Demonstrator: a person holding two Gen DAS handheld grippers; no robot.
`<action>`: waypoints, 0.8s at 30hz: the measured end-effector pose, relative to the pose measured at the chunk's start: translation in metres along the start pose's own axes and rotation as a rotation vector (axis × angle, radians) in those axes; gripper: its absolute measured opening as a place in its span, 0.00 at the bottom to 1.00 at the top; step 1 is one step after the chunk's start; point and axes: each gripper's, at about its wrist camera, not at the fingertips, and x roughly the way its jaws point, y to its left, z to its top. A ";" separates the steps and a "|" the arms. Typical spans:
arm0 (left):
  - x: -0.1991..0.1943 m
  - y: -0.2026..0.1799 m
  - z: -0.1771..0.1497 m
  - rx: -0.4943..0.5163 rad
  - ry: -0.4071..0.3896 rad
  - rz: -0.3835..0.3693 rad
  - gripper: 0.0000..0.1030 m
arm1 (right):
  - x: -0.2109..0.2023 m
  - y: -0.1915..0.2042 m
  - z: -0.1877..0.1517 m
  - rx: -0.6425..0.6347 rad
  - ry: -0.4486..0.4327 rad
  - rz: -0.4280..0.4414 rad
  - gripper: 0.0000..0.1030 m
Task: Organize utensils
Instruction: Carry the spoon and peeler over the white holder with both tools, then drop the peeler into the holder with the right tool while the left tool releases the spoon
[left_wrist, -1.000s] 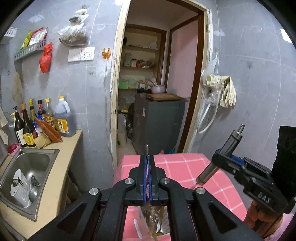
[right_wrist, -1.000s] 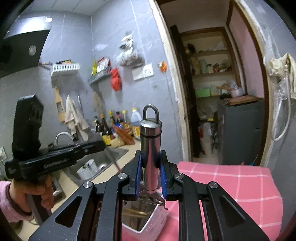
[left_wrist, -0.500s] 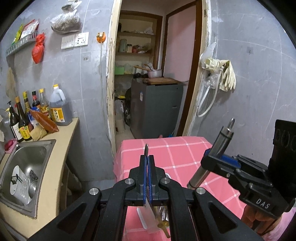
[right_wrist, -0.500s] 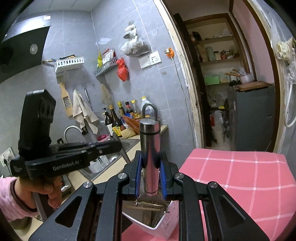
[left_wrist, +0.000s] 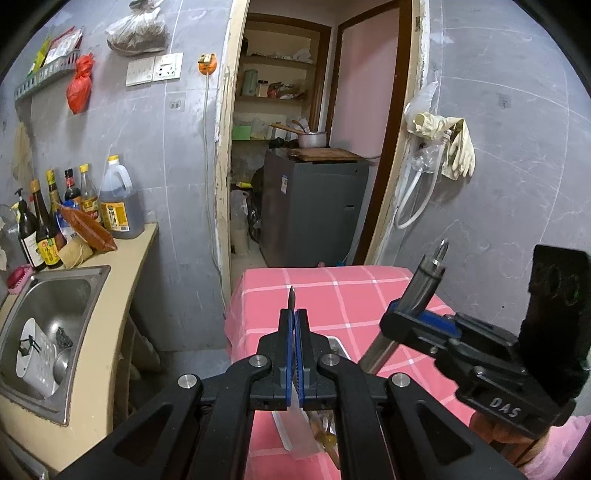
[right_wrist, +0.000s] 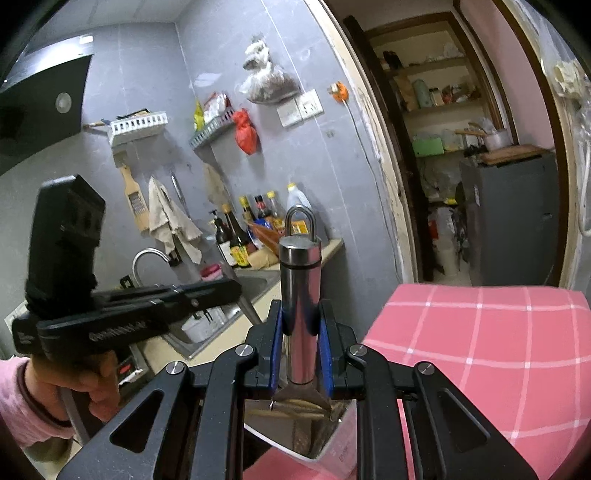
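Claws on both sides are gripping utensils above a white plastic utensil holder (right_wrist: 334, 452) that stands on the pink checked cloth of the counter (right_wrist: 480, 350). Left claw (left_wrist: 294, 325) is pressed fully together on a thin dark flat utensil (left_wrist: 291, 298) whose tip pokes out at 12 o'clock. Right claw (right_wrist: 301, 328) is narrowly parted, its blue pads clamping the shiny steel cylindrical handle (right_wrist: 300, 295) of a utensil with a hanging loop on top; its flared lower end sits over the holder's mouth, among wooden sticks. At 9 o'clock from the counter lies a steel sink (left_wrist: 55, 306).
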 end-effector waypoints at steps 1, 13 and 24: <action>0.001 0.001 -0.001 -0.004 0.005 -0.001 0.02 | 0.001 -0.002 -0.002 0.003 0.008 -0.002 0.16; 0.009 0.013 -0.006 -0.102 0.042 -0.048 0.03 | -0.006 -0.006 -0.004 0.017 0.020 -0.028 0.34; 0.009 0.012 -0.012 -0.127 0.047 -0.104 0.04 | -0.031 -0.005 -0.001 0.040 -0.032 -0.122 0.36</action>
